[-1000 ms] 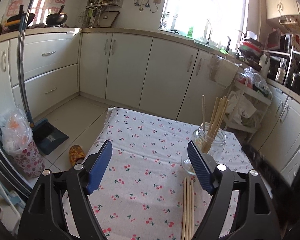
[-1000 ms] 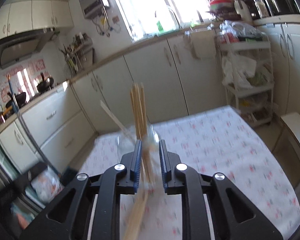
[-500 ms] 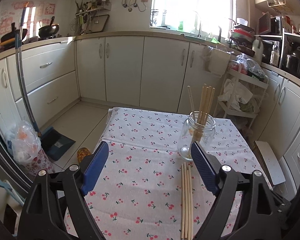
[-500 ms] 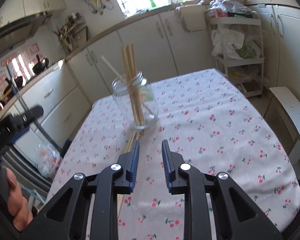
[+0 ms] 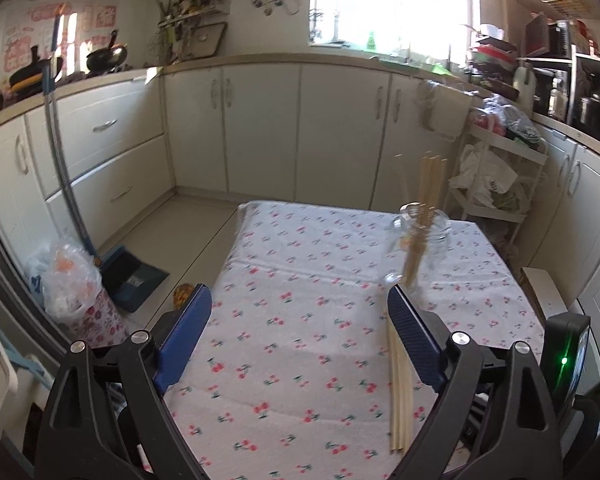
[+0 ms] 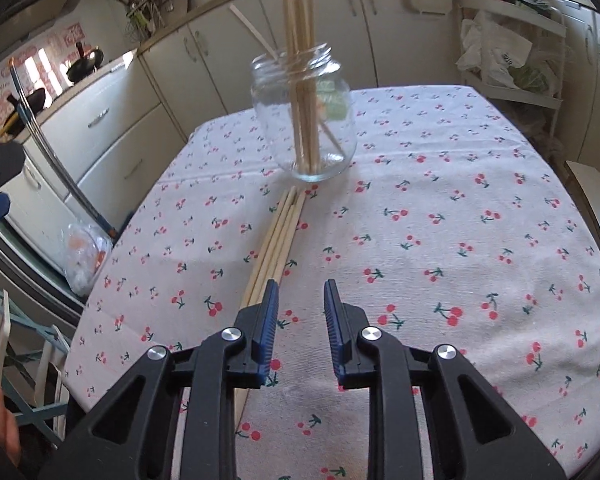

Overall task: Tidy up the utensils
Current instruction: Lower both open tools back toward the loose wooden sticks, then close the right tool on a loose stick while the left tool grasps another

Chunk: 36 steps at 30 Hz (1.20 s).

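A clear glass jar (image 6: 305, 114) stands upright on the cherry-print tablecloth (image 6: 440, 220) and holds several wooden chopsticks (image 6: 300, 40). It also shows in the left wrist view (image 5: 418, 248). A bundle of loose chopsticks (image 6: 278, 240) lies flat on the cloth in front of the jar, also in the left wrist view (image 5: 398, 384). My right gripper (image 6: 298, 292) is open a little and empty, just right of the bundle's near part. My left gripper (image 5: 298, 304) is wide open and empty, with the bundle beside its right finger.
White kitchen cabinets (image 5: 260, 120) run behind the table. A broom and dustpan (image 5: 120, 272) and a plastic bag (image 5: 68, 280) sit on the floor at left. A wire rack with bags (image 5: 496, 184) stands at right. A white stool (image 6: 592, 200) is by the table's right edge.
My right gripper let go of the chopsticks in the jar, pulled back and down toward the loose bundle, and its jaws opened a little. My left gripper drew back slightly.
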Available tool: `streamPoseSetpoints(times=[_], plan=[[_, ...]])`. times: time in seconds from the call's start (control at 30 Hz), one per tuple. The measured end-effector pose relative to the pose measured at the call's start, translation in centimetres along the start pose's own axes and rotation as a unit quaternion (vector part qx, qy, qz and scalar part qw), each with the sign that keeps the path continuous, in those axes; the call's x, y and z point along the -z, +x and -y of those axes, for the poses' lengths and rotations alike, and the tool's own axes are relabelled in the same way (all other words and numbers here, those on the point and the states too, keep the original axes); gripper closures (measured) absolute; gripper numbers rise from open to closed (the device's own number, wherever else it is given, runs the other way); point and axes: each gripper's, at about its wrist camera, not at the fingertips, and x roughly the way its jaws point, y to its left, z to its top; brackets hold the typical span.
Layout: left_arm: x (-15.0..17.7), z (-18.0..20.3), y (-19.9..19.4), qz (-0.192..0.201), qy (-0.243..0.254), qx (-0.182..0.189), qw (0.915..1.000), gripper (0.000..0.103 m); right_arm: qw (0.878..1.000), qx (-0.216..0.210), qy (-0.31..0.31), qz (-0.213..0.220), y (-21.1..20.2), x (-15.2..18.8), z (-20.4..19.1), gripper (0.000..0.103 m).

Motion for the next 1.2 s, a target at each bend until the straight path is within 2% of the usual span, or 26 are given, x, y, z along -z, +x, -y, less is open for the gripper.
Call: streamPoseSetpoints(times=[0.17,0.3,0.7,0.8,0.9,1.07,1.2], plan=[[0.5,-2.1,0.3,-0.015,-0.02,-0.011,0.9996,0.017,1.0,0.001,-0.01,-0.012,1.1,-0.3,-0.9,0.079],[0.8,-2.6,0.3,-0.02,-0.021,-0.012,0.9995,0.017,0.999,0.018,-0.021,-0.029,2.4,-0.4,-1.5,0.079],[1.5,-1.4,1.5,-0.04,-0.013,-0.001,0.9991,0.017,0.997,0.033,-0.05,-0.042,3.5,-1.3,-2.0,0.079],[1.7,-1.1,2.0,-0.045,-0.002,0.002,0.999,0.017,0.995,0.044,-0.073,-0.049,3.6,-1.4,-2.0,0.089],[1.8,-0.6,3.2,-0.063,0.008,0.022,0.9977,0.017,0.993,0.059,-0.082,-0.058,2.9,-1.2,-0.5,0.096],[2.5,1.9,6.4,-0.099,0.033,0.055,0.993,0.017,0.993,0.055,-0.074,-0.069,1.4,-0.7,2.0,0.096],[3.1,4.2,9.8,-0.137,0.041,0.077,0.9867,0.017,0.995,0.043,-0.066,-0.061,1.5,-1.1,2.8,0.096]])
